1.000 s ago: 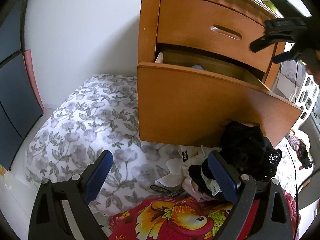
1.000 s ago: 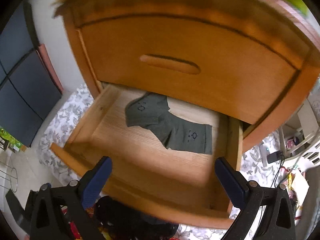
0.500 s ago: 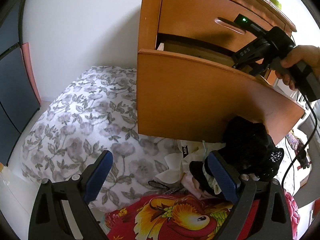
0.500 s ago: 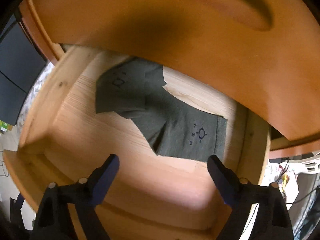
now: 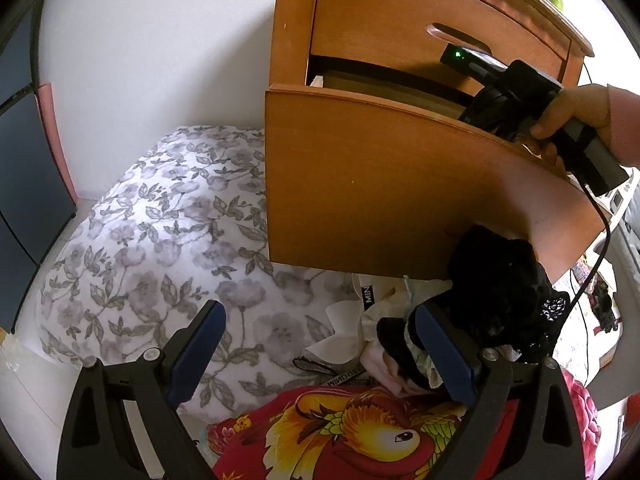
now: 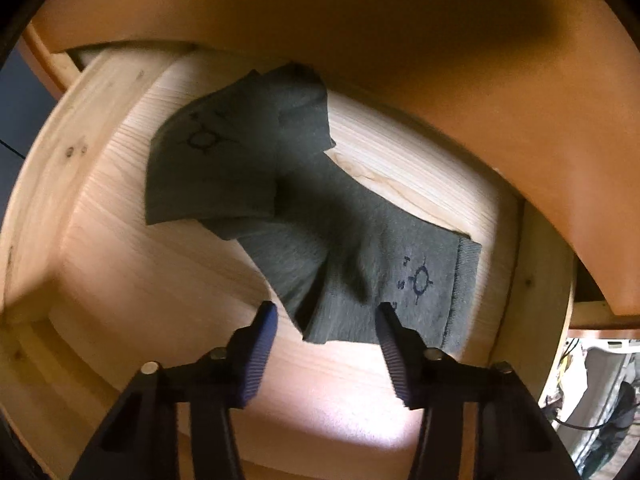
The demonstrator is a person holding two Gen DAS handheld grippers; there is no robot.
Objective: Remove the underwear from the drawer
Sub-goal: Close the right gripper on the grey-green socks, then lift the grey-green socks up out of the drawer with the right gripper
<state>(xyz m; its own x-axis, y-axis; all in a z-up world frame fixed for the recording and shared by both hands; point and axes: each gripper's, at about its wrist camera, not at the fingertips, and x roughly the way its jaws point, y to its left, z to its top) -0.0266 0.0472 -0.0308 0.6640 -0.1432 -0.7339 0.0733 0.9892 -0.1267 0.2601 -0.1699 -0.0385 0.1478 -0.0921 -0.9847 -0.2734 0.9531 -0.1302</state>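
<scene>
Your right gripper [image 6: 326, 316] points almost straight down into the open drawer [image 6: 120, 280], your hand [image 5: 576, 116] wrapped round its handle above the drawer front. Its jaws have just been closing and now stand about half open, with the near edge of the grey-green garment [image 6: 320, 216] between the fingertips; the pads are not yet pressing on it. That garment, seemingly folded underwear, lies flat on the drawer's pale wood floor. Its long axis runs from about 10 o'clock to 4 o'clock in the right wrist view, the ribbed band at the 4 o'clock end. Your left gripper [image 5: 320, 344] tilts downward over the floral bedding [image 5: 160, 240], jaws wide open and holding nothing, with a pile of black clothing [image 5: 500, 292] at 3 o'clock of it.
</scene>
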